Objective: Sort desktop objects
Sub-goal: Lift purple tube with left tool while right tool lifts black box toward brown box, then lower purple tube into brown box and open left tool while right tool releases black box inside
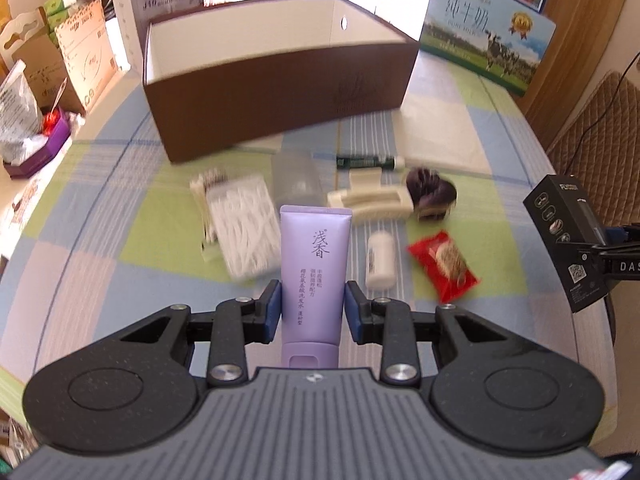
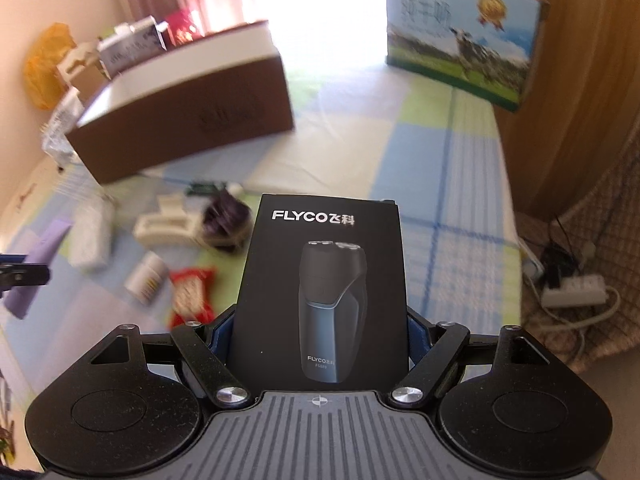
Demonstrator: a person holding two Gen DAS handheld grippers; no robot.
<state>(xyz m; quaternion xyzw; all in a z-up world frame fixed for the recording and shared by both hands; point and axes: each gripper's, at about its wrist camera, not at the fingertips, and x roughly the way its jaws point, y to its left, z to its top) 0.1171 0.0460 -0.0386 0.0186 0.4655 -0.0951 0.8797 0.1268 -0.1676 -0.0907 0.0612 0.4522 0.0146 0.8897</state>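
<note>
My left gripper (image 1: 313, 308) is shut on a purple tube (image 1: 314, 276), held up above the checked tablecloth. My right gripper (image 2: 320, 340) is shut on a black shaver box (image 2: 324, 292); that shaver box (image 1: 568, 240) also shows at the right edge of the left wrist view. An open brown box (image 1: 280, 88) with a white inside stands at the back of the table, also seen as the brown box (image 2: 188, 120) in the right wrist view. On the cloth lie a pack of cotton swabs (image 1: 244, 228), a cream hair clip (image 1: 372, 200), a dark hair scrunchie (image 1: 432, 192), a small white bottle (image 1: 380, 260) and a red snack packet (image 1: 444, 264).
A green-and-black pen-like item (image 1: 368, 162) lies in front of the brown box. A milk carton display (image 1: 488, 28) stands at the back right. Cardboard boxes and bags (image 1: 60, 60) crowd the left edge. A power strip (image 2: 572, 292) and cables lie off the table's right side.
</note>
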